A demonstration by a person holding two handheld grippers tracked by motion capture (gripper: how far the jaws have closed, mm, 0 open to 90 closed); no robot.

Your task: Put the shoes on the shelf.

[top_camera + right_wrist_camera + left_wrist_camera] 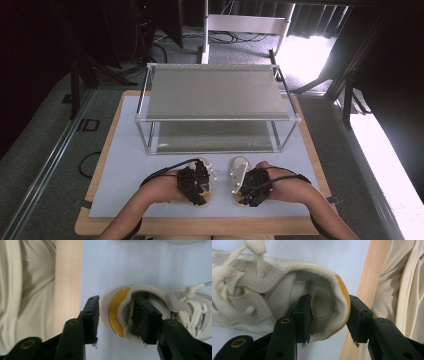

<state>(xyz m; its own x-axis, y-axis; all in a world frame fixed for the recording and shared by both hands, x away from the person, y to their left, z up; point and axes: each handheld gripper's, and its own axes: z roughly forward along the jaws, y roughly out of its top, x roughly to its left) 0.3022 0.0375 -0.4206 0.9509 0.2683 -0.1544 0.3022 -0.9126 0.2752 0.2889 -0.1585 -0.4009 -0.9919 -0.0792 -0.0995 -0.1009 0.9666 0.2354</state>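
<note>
Two cream sneakers side by side near the table's front edge (210, 226), left sneaker (205, 181) and right sneaker (238, 172), with bare mat between them and the wire shelf rack (215, 119). Left gripper (329, 320) clamped on its sneaker's heel collar. Right gripper (117, 317) straddling the other heel, outer jaw standing clear of it.

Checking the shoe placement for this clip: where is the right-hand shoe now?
In the high view the right shoe lies on the mat's near edge, beside the left shoe, in front of the rack, with the right gripper straddling its heel.

Hand-held gripper (117, 322) straddles shoe (160, 312) heel.
</note>
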